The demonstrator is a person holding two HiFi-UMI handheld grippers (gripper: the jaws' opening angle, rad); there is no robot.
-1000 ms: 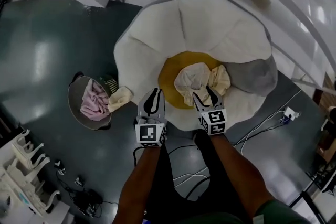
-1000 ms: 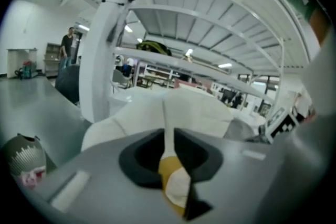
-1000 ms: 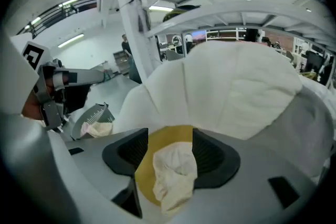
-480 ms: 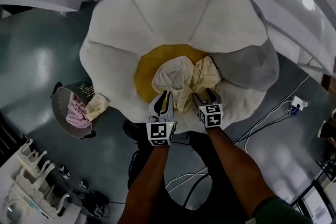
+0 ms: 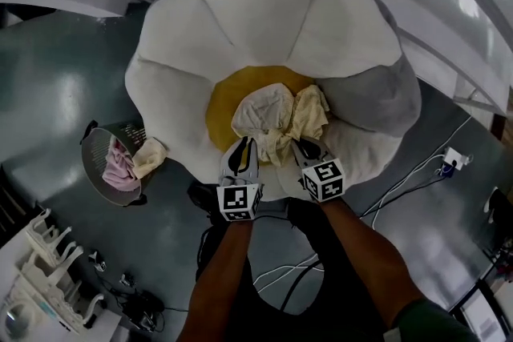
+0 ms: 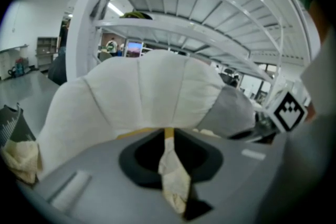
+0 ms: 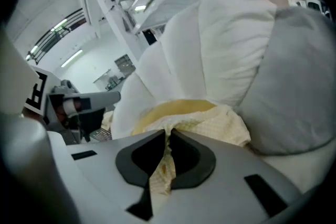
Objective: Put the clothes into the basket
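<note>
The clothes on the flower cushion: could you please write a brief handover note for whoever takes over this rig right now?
Left gripper: shut on the white garment, at its edge.
Right gripper: jaws have just been closing, now pinching the pale yellow garment.
Both garments lie on the cushion, at its yellow centre; the basket stands on the floor to the left.
Done: pink garment in the basket, cream garment draped over its rim.
Left: lift both garments, carry them to the basket.
</note>
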